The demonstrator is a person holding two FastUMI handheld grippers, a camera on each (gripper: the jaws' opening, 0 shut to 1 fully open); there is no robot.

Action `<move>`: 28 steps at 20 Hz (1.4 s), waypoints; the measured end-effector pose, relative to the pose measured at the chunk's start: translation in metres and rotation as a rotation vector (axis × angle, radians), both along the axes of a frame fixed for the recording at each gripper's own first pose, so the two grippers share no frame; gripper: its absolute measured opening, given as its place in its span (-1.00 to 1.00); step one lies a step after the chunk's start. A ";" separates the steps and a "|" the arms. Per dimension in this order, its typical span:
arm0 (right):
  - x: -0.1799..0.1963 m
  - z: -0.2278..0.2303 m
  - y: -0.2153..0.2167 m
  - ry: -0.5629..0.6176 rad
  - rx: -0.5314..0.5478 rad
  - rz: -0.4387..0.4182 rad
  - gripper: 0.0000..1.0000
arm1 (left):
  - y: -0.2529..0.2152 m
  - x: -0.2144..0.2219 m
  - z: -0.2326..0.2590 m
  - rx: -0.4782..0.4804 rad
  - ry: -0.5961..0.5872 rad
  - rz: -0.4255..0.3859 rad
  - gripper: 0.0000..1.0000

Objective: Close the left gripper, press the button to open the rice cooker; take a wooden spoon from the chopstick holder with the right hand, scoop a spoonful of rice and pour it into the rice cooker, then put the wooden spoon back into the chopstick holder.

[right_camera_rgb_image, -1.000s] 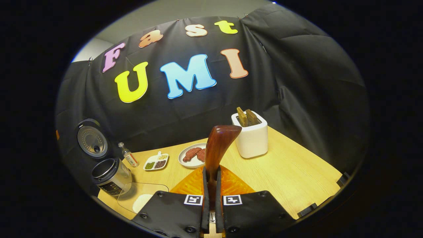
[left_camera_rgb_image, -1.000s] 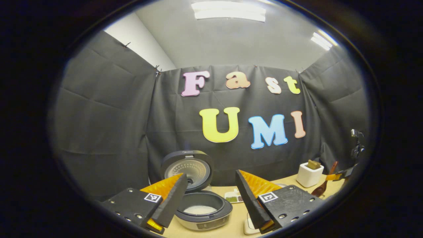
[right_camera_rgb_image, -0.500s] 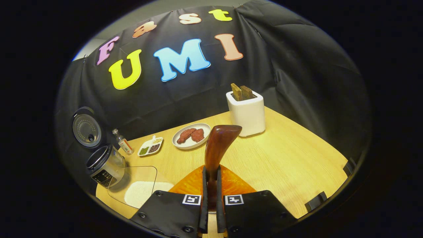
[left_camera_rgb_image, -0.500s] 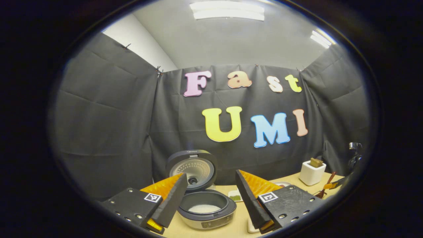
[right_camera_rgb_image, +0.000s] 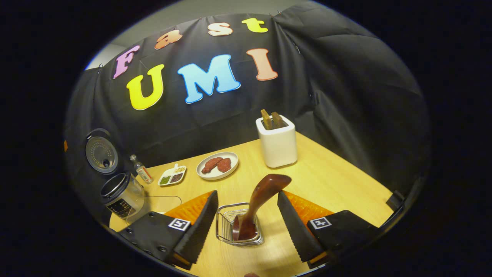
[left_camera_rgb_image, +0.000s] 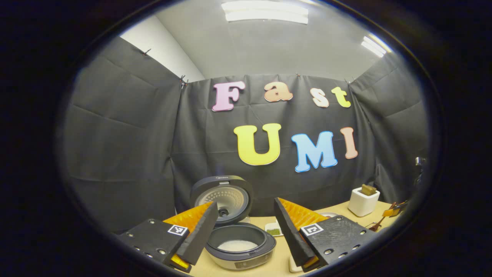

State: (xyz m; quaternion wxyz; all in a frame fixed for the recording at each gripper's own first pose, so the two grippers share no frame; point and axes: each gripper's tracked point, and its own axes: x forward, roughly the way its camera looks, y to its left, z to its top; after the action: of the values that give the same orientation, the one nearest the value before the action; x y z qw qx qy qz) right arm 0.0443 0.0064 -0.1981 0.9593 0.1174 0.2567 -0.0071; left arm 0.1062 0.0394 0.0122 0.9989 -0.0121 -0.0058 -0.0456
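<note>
The right tool (right_camera_rgb_image: 246, 219) has just let go and is open, so the wooden spoon (right_camera_rgb_image: 255, 206) stands back in the wire holder (right_camera_rgb_image: 239, 227) on the counter (right_camera_rgb_image: 338, 184), the left tool (left_camera_rgb_image: 242, 231) is open too, the rice cooker (left_camera_rgb_image: 240, 246) holds rice, so the job looks done, and its label is too small to read.

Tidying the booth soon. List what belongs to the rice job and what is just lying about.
Belongs to the job:
rice cooker
wooden spoon
wire chopstick holder
clear tray of rice

Lying about:
white holder
plate of meat
divided dish
small bottle
</note>
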 end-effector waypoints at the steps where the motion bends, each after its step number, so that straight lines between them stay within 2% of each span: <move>1: -0.003 0.009 -0.008 -0.022 -0.023 -0.021 0.96 | 0.001 0.006 0.000 -0.001 0.002 -0.003 0.76; 4: -0.010 0.045 -0.025 -0.104 -0.089 -0.067 0.96 | 0.010 0.031 -0.001 0.000 0.018 -0.002 0.75; 9: -0.017 0.093 -0.031 -0.206 -0.183 -0.093 0.96 | 0.035 0.090 0.015 0.000 0.013 0.020 0.75; 10: -0.019 0.100 -0.030 -0.221 -0.198 -0.100 0.96 | 0.041 0.105 0.018 0.000 0.011 0.025 0.81; 12: -0.019 0.109 -0.027 -0.242 -0.223 -0.111 0.96 | 0.053 0.137 0.026 0.003 0.007 0.042 0.75; 16: -0.021 0.106 -0.022 -0.235 -0.246 -0.131 0.95 | 0.074 0.197 0.034 -0.023 0.002 0.072 0.75; 19: -0.024 0.097 -0.018 -0.208 -0.241 -0.147 0.96 | 0.076 0.242 0.023 -0.041 0.022 0.060 0.75; 20: -0.024 0.094 -0.017 -0.201 -0.233 -0.150 0.95 | 0.076 0.258 0.019 -0.046 0.028 0.060 0.86; 21: -0.015 0.090 -0.007 -0.195 -0.227 -0.155 0.86 | 0.078 0.271 0.014 -0.052 0.044 0.064 0.75; 22: -0.015 0.089 -0.006 -0.192 -0.230 -0.158 0.96 | 0.081 0.282 0.006 -0.059 0.055 0.069 0.81; 23: -0.015 0.088 -0.006 -0.189 -0.236 -0.160 0.96 | 0.085 0.292 -0.001 -0.063 0.064 0.080 0.75; 25: -0.013 0.087 -0.003 -0.184 -0.245 -0.151 0.96 | 0.091 0.309 -0.013 -0.056 0.088 0.100 0.75; 28: -0.011 0.090 -0.001 -0.189 -0.258 -0.132 0.96 | 0.092 0.310 -0.039 -0.057 0.151 0.118 0.75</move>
State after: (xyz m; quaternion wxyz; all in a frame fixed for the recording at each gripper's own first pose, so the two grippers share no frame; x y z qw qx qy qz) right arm 0.0336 0.0053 -0.1078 0.9837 0.0098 0.1542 -0.0918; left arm 0.4158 0.1315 -0.0269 0.9966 -0.0437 0.0677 0.0143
